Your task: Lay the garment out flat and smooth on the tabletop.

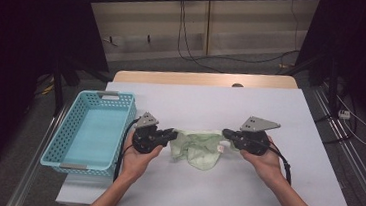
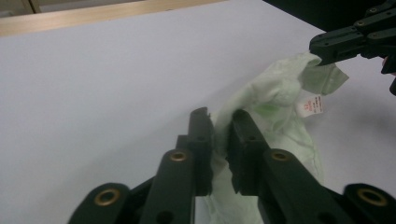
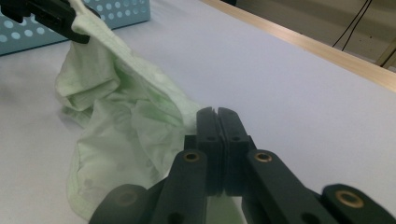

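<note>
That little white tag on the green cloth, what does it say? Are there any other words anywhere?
White tag sewn on the pale green cloth: red print, too small and blurred to read.
Blue basket: no writing seen.
Table: no words or signs seen.
So nothing here can be read.

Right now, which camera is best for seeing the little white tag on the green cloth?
The left gripper view: there the white tag hangs close and clear on the green cloth, though its print is too small to read. In the high view it is just a tiny pale speck. The right gripper view shows cloth, but I can't make out the tag.
</note>
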### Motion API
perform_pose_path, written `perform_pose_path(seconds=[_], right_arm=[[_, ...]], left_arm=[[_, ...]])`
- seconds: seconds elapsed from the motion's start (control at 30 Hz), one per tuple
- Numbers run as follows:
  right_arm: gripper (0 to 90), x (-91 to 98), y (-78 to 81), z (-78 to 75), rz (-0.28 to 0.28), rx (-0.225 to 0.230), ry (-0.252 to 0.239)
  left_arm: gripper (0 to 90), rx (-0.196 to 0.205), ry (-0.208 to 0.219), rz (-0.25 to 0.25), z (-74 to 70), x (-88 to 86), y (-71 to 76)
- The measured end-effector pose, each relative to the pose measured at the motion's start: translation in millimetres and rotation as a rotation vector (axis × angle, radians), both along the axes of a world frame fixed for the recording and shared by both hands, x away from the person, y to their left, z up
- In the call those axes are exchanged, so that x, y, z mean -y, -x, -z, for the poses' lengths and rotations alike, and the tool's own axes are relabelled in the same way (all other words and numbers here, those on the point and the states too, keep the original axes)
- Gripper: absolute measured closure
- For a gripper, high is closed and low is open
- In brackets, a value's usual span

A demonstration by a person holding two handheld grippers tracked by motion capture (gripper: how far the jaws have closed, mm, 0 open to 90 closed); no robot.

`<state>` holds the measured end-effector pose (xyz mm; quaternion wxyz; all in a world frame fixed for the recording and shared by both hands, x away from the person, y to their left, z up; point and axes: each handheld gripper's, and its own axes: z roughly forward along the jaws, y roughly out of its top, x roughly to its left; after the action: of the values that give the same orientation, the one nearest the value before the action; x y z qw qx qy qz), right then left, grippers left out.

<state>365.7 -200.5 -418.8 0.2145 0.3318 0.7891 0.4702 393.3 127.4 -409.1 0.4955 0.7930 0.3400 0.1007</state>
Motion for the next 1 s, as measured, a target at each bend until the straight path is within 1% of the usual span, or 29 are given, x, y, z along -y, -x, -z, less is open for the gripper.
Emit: perform_pose_path(seconds=[0.03, 0.1, 0.17, 0.27, 0.33, 0.4, 0.43, 0.47, 0.53, 0.6, 0.63, 0.67, 0.73, 0.77, 0.8, 0.9, 0.97, 1.0], right_arm=[[89.8, 0.0, -1.4, -0.3, 0.006, 0.0, -0.002], [89.7, 1.0, -3.5, -0.1, 0.011, 0.003, -0.003], [89.4, 2.4, -4.5, 1.1, 0.016, -0.003, -0.005], [88.2, 5.2, -8.3, 4.9, 0.027, -0.014, -0.007], [81.7, 5.2, -10.3, 8.6, 0.034, -0.026, -0.001], [77.2, 5.7, -10.5, 10.6, 0.039, -0.031, 0.012], [72.7, 7.2, -10.0, 10.7, 0.045, -0.035, 0.006], [70.5, 8.3, -9.6, 10.6, 0.051, -0.036, 0.003], [69.4, 13.2, -9.0, 10.6, 0.067, -0.034, 0.004], [67.6, 19.2, -10.0, 11.2, 0.096, -0.029, 0.004], [67.9, 22.5, -11.2, 11.4, 0.116, -0.026, 0.0], [69.2, 25.8, -12.8, 11.4, 0.125, -0.025, -0.008], [69.7, 30.8, -15.9, 12.8, 0.131, -0.032, -0.02], [69.3, 32.0, -17.7, 15.1, 0.125, -0.045, -0.031], [69.3, 31.7, -19.2, 18.0, 0.118, -0.063, -0.029], [70.1, 24.1, -23.5, 26.1, 0.091, -0.086, 0.014], [72.4, 18.3, -24.1, 28.7, 0.073, -0.089, 0.041], [77.7, 16.3, -24.0, 29.7, 0.063, -0.099, 0.054]], left_arm=[[85.8, 0.0, 0.001, 0.0, -0.5, 0.3, -2.1], [88.1, -0.016, 0.017, -0.003, 0.1, 1.8, -5.9], [88.1, -0.029, 0.011, -0.009, 2.9, 3.2, -8.8], [87.7, -0.037, -0.011, -0.026, 9.1, 4.5, -13.8], [87.8, -0.042, -0.03, -0.032, 12.5, 4.6, -15.5], [88.1, -0.042, -0.037, -0.026, 14.5, 4.7, -15.0], [88.2, -0.04, -0.04, -0.024, 14.5, 4.7, -14.6], [88.2, -0.039, -0.041, -0.022, 14.2, 4.9, -14.1], [88.3, -0.035, -0.04, -0.017, 13.8, 4.9, -13.9], [88.4, -0.028, -0.04, -0.014, 13.6, 5.5, -13.6], [88.4, -0.028, -0.036, -0.014, 13.1, 5.9, -13.3], [88.5, -0.024, -0.032, -0.011, 12.5, 6.2, -12.9], [88.5, -0.024, -0.035, -0.007, 11.9, 6.9, -12.2], [88.5, -0.024, -0.034, -0.007, 12.1, 7.3, -12.0], [88.5, -0.026, -0.032, -0.008, 12.5, 7.5, -12.2], [88.5, -0.029, -0.036, -0.011, 13.3, 6.9, -13.3], [88.5, -0.028, -0.03, -0.014, 13.3, 6.3, -13.4], [88.5, -0.029, -0.03, -0.014, 13.2, 6.1, -13.5]])
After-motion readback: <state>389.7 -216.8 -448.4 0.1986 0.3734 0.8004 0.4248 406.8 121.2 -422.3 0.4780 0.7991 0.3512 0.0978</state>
